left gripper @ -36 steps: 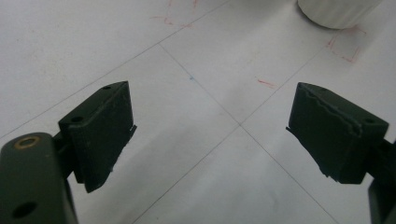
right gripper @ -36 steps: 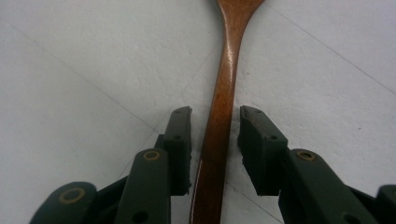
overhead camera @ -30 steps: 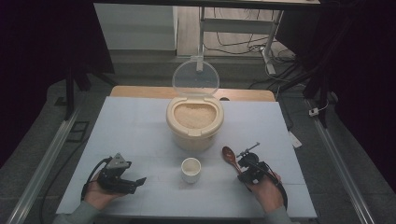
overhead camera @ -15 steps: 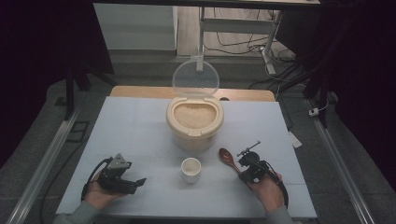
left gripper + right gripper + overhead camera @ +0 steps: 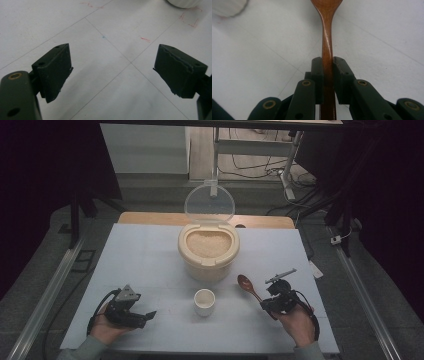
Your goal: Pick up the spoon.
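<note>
A brown wooden spoon (image 5: 246, 285) lies right of a small white cup (image 5: 204, 301), its bowl pointing away toward the rice container (image 5: 208, 251). My right gripper (image 5: 267, 304) is shut on the spoon's handle; its jaws have just been closing on it. In the right gripper view the handle (image 5: 326, 35) runs straight up between the pads (image 5: 318, 75), just above the table. My left gripper (image 5: 145, 316) rests at the front left, open and holding nothing. In the left gripper view its gripper (image 5: 112, 72) stands wide over bare table.
The beige container of rice stands mid-table with its clear lid (image 5: 209, 202) raised behind it. The cup's edge shows in the left gripper view (image 5: 183, 2) and in the right gripper view (image 5: 227, 7). The white table (image 5: 150, 255) has red marks (image 5: 145, 39).
My right gripper has risen a little with the spoon handle in its jaws. The left gripper has stayed put.
</note>
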Motion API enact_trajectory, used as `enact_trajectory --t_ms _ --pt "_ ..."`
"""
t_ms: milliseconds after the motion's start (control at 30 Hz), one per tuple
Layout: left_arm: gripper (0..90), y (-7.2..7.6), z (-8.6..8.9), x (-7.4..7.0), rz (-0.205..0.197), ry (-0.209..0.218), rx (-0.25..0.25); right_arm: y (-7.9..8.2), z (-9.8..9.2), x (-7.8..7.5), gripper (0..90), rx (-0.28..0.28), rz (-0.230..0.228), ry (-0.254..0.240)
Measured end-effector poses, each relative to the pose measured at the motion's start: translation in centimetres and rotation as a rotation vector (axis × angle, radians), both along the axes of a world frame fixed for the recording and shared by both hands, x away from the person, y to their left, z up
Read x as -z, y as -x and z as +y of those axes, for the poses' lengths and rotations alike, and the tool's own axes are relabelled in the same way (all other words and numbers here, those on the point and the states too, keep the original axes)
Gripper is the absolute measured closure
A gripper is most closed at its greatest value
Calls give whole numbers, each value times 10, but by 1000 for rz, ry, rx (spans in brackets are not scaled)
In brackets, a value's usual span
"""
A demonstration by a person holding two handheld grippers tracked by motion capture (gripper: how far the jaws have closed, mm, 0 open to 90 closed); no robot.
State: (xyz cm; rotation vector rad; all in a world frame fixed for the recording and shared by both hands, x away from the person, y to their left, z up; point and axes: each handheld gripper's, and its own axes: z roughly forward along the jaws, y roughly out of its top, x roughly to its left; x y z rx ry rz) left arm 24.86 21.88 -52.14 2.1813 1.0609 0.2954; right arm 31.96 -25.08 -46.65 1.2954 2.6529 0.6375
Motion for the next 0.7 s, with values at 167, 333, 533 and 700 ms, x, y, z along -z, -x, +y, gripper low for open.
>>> enact_trajectory --t_ms 167,333,533,700 --pt "146 0 0 0 2 -1 -1 4 -7 -14 789 -25 -32 -62" --pt "146 -1 1 1 3 -3 -1 8 -12 -24 789 -59 -55 -120" --pt "146 -1 1 1 4 -4 -2 12 -14 -34 789 -85 -83 -156" --pt "146 -1 1 1 5 -5 -4 15 -13 -39 789 -118 -104 -176"
